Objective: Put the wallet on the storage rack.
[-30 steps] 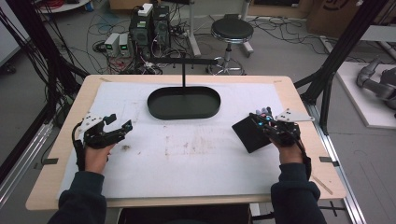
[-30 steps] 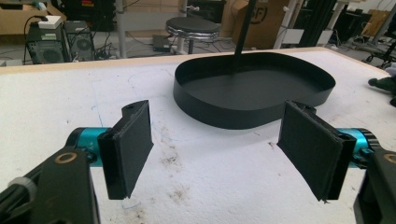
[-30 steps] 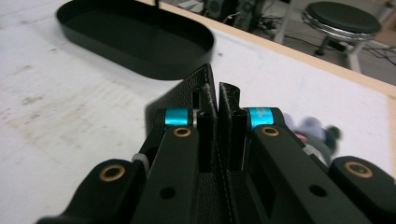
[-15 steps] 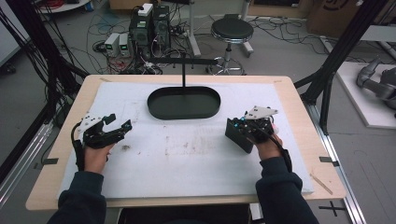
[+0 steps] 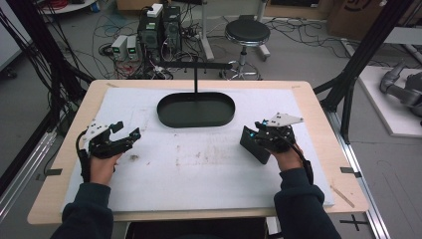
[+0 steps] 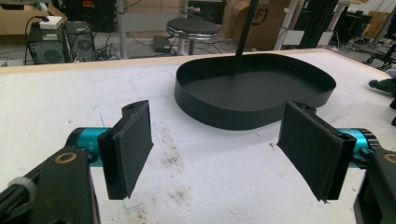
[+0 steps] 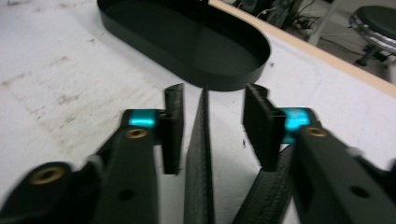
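Now the right tongs (image 5: 255,137) have just been opening: a thin black flat pad (image 7: 198,154) stands on edge between the jaws w/ gaps both sides, so released, not gripped. It sits on the white tabletop (image 5: 199,169) just short of the black oval tray (image 5: 196,109), long axis pointing twd it. Right hand nearer. Left tongs (image 6: 219,149) wide open, empty, well apart. Tray: thin matte wall; tabletop cover stained, foamy.

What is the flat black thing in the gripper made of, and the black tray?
Flat black thing: looks like grainy leather or faux leather, judging by its pebbled, matte surface. Tray: probably thin metal or hard plastic, with a thin, even wall and a smooth, slightly shiny floor.
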{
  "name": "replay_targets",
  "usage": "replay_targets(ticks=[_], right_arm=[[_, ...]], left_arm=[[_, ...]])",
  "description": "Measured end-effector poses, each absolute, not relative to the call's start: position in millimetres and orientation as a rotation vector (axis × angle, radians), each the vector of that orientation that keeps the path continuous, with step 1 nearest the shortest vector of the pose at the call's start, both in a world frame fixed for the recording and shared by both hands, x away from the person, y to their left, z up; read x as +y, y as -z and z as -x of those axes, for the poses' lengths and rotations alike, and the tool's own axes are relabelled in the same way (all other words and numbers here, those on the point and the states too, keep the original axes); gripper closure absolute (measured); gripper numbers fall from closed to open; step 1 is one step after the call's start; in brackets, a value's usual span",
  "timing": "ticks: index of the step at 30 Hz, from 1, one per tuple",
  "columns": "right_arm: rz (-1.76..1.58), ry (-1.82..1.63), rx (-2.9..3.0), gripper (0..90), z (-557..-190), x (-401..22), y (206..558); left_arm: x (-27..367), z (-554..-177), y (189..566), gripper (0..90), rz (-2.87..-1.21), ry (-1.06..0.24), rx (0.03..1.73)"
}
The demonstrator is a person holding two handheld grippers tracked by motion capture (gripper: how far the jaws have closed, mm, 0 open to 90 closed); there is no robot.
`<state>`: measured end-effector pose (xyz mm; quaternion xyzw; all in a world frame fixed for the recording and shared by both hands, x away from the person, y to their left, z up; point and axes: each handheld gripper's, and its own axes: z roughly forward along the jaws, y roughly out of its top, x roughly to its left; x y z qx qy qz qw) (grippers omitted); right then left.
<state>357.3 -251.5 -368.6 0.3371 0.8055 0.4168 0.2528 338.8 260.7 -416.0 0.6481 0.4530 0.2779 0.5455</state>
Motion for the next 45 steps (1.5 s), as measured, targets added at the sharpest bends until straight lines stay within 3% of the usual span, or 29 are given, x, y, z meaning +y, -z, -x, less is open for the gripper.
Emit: replay_targets(ticks=[2, 3, 6, 19, 20, 23, 26, 27, 28, 29, 32, 45], right_arm=[[-0.935, -1.121, 2.122, 39.7, -355.1, -255.5, 366.2], [-0.935, -1.121, 2.122, 39.7, -355.1, -255.5, 366.2], [-1.008, -1.113, 2.012, 23.8, -346.9, -266.0, 367.6], [-1.113, -1.065, 2.061, 21.4, -333.5, -274.7, 393.2], [-1.113, -1.029, 2.103, 25.7, -336.5, -271.6, 400.8], [-1.109, -0.994, 2.132, 27.6, -340.0, -268.6, 407.4], [-1.11, -0.978, 2.146, 37.1, -344.3, -266.1, 410.9], [-1.107, -0.989, 2.157, 49.8, -346.0, -266.9, 411.0], [-1.102, -0.995, 2.161, 55.9, -345.7, -267.3, 410.3], [-1.102, -0.995, 2.161, 55.9, -345.7, -267.3, 410.3], [-1.086, -1.025, 2.165, 75.6, -343.8, -268.9, 408.0], [-1.023, -1.146, 2.193, 78.0, -357.5, -251.7, 391.0]], left_arm=[[260.8, -338.6, 415.9, 25.5, -1.535, -0.658, 1.075], [260.9, -338.5, 415.8, 25.5, -1.534, -0.658, 1.076], [261.6, -338.4, 415.9, 25.6, -1.535, -0.663, 1.076], [261.3, -338.5, 416.2, 25.6, -1.537, -0.659, 1.078], [261.2, -338.6, 416.4, 25.6, -1.537, -0.658, 1.078], [260.6, -338.6, 416.4, 25.5, -1.539, -0.658, 1.073], [260.8, -338.4, 416.4, 25.6, -1.537, -0.654, 1.076], [261.0, -338.5, 416.4, 25.5, -1.539, -0.656, 1.076], [260.7, -338.5, 416.4, 25.5, -1.537, -0.658, 1.077], [260.8, -338.5, 416.4, 25.5, -1.541, -0.658, 1.075], [260.5, -338.3, 416.5, 25.6, -1.543, -0.657, 1.076], [261.5, -336.3, 416.7, 26.0, -1.546, -0.659, 1.065]])
